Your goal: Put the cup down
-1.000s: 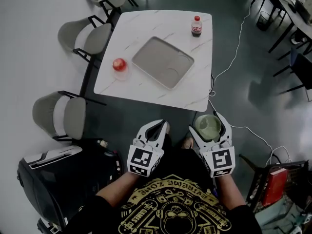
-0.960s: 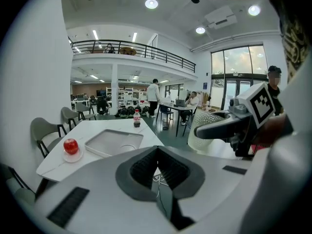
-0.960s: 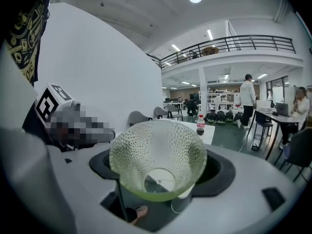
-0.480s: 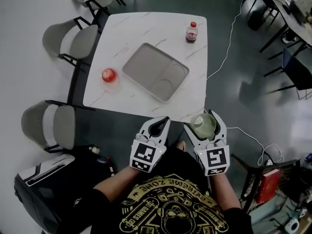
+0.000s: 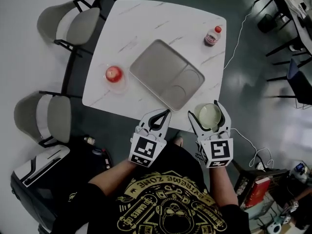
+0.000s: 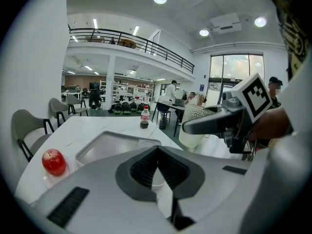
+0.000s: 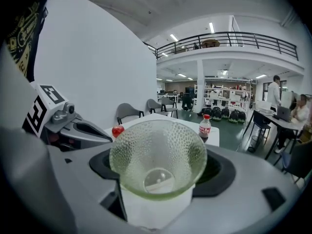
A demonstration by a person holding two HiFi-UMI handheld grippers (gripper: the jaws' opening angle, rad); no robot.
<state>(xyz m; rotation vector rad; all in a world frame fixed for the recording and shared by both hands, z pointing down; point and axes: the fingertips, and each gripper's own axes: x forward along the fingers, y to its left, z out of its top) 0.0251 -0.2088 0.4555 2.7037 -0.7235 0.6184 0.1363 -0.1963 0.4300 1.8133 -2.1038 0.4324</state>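
Head view: our right hand-held gripper [image 5: 208,113], clamped on the glass cup [image 5: 209,118], has now reached the table [image 5: 146,28]; we can set it down.

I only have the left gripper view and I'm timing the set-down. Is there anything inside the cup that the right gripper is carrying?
Observer: The right gripper view looks straight into the cup. It appears empty; only clear dimpled glass shows.
Operator: Is it over the table?
Observer: In the head view the right gripper holds it roughly over the table's near-right corner, beside the tray, not above it.
Operator: Where is my own gripper?
Observer: The head view puts the left gripper at the table's near edge, its tip close to the tray's near corner, to the left of the cup.
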